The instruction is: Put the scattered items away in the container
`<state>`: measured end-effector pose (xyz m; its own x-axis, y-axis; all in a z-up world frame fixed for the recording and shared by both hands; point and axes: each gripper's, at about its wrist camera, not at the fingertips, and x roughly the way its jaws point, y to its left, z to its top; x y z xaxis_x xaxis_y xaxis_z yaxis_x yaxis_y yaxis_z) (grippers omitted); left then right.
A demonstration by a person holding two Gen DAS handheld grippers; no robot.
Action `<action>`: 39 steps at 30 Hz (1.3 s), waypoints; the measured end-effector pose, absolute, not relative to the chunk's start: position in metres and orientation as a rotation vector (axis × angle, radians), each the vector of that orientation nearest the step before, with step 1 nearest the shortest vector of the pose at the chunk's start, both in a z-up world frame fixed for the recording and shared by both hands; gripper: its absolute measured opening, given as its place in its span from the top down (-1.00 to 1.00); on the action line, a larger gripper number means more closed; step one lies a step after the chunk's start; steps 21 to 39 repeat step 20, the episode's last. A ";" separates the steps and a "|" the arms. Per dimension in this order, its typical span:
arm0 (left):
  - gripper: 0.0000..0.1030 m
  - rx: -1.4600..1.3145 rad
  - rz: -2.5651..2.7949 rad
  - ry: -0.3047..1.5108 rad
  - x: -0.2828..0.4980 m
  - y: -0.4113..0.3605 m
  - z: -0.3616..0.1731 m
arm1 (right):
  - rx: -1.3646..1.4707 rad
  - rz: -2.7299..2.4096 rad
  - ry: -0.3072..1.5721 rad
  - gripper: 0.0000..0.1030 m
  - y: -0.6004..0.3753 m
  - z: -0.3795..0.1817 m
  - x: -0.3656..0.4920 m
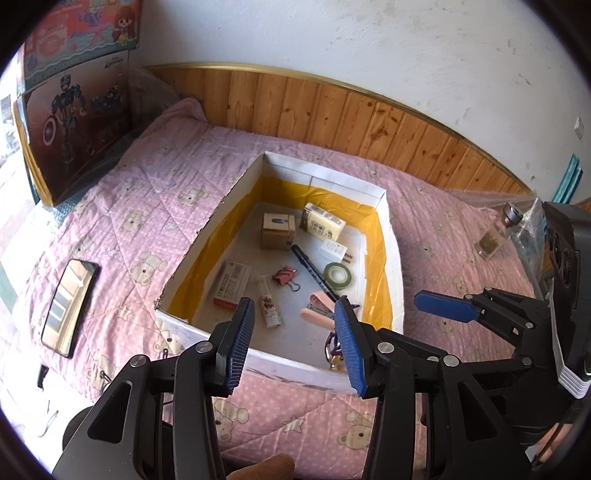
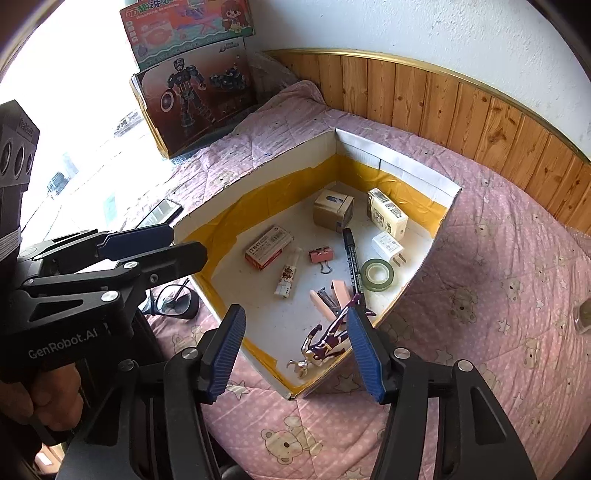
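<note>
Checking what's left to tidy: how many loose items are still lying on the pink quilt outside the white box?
3: a black phone left of the white cardboard box, black-framed glasses by its near-left wall, a small glass jar far right. More may be hidden.

White, yellow-taped container (image 2: 402,166) holds stapler (image 2: 330,295), marker (image 2: 351,258), tape roll (image 2: 376,274).

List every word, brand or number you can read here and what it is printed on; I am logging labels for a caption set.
"GenRobot.AI": on the black body of the left gripper, right wrist view.
"Washing Machine": faintly, under larger characters I cannot read, on the colourful toy carton.
Too small or blurred: the red and white staple box, the cream carton with a barcode, the white charger plug, the black marker pen, the brown cardboard cube.
</note>
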<state>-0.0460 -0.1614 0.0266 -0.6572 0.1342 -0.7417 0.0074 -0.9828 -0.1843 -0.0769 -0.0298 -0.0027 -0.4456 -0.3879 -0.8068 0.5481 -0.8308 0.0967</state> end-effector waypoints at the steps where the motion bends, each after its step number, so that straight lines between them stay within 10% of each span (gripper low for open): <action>1: 0.07 -1.264 2.790 -0.258 -0.044 -0.160 0.029 | 1.205 -2.273 0.243 -0.15 -0.030 -0.003 -0.077; 8: -0.20 -1.221 2.826 -0.227 -0.035 -0.153 0.038 | 1.213 -2.308 0.298 -0.19 -0.034 -0.007 -0.082; 39: -0.21 -1.226 2.816 -0.207 -0.029 -0.145 0.039 | 1.225 -2.322 0.330 -0.19 -0.041 -0.012 -0.086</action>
